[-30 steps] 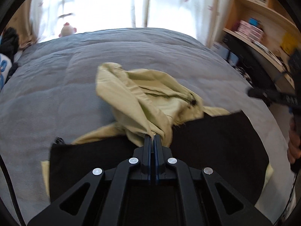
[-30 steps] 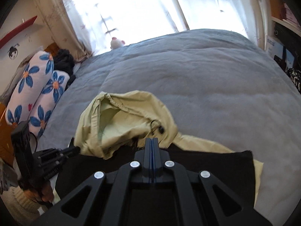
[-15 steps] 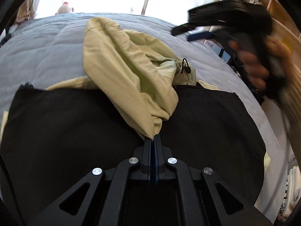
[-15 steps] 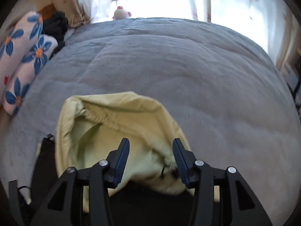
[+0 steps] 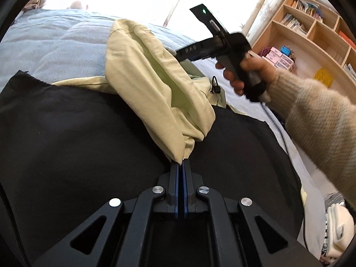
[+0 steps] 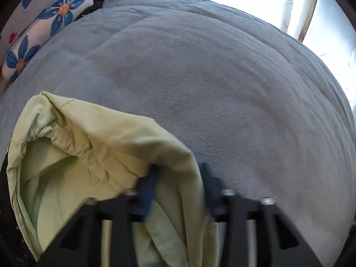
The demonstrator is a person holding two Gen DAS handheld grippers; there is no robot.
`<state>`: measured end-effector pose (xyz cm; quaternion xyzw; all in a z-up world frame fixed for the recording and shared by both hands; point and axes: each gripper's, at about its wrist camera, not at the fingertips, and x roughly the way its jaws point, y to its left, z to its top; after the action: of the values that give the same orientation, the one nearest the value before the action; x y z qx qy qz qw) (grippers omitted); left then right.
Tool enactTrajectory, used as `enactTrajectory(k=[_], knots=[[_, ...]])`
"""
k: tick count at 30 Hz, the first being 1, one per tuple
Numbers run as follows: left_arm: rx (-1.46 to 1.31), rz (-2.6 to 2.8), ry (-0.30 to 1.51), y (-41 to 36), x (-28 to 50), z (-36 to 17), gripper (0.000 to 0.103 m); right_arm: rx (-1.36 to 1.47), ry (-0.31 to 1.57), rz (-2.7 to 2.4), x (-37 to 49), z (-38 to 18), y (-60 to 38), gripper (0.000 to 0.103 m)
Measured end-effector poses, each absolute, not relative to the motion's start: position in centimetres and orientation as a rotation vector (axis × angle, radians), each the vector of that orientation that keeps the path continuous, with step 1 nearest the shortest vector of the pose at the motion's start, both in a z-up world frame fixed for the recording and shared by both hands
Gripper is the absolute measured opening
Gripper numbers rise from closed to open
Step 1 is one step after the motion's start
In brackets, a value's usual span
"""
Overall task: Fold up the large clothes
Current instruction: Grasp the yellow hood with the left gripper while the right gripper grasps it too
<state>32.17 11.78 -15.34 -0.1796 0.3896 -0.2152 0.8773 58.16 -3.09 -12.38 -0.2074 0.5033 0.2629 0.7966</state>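
1. We have the bed, its grey cover spread wide, carrying the whole garment; flowered pillows lie at its far left edge.
2. The jacket lies on the bed close under both tools, black side up and pale green showing at its edges. We judge it light, soft and floppy, likely to sag and slide when lifted, so hems, corners and seams are the places to take hold.
3. Its pale green hood is lifted off the black panel, with a drawcord toggle hanging beside it.
4. Our left gripper has its fingers clenched on the hood's lower tip, the cloth rising from between them.
5. Our right gripper has its fingers spread apart, with the hood's edge lying between them; the view is blurred, so we cannot tell whether they touch the cloth.
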Motion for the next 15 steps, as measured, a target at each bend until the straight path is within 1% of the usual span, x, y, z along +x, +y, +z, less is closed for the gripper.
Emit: enactTrajectory(k=[2,4,8,11,13,15], knots=[[-0.375,-0.445,0.812,11.9,32.2,-15.3,0.001,-0.452,1.032,0.536,57.3,-12.3,-3.4,0.001],[-0.37,-0.437,0.813,11.9,32.1,-15.3,0.001,-0.437,0.955,0.509,55.7,-10.8,-3.9,0.001],[-0.352,-0.401,0.81,12.2,31.9,-15.2,0.001,-0.302,0.812,0.502,50.9,-5.4,-7.2,0.001],[-0.332,-0.369,0.806,12.4,31.5,-14.8,0.001,-0.207,0.707,0.519,44.3,-1.5,-11.5,0.001],[-0.313,-0.347,0.805,12.6,31.0,-14.6,0.001,-0.185,0.659,0.518,39.6,-0.6,-14.3,0.001],[-0.284,-0.32,0.817,12.8,30.1,-14.4,0.001,-0.176,0.653,0.507,35.6,-0.8,-16.3,0.002]])
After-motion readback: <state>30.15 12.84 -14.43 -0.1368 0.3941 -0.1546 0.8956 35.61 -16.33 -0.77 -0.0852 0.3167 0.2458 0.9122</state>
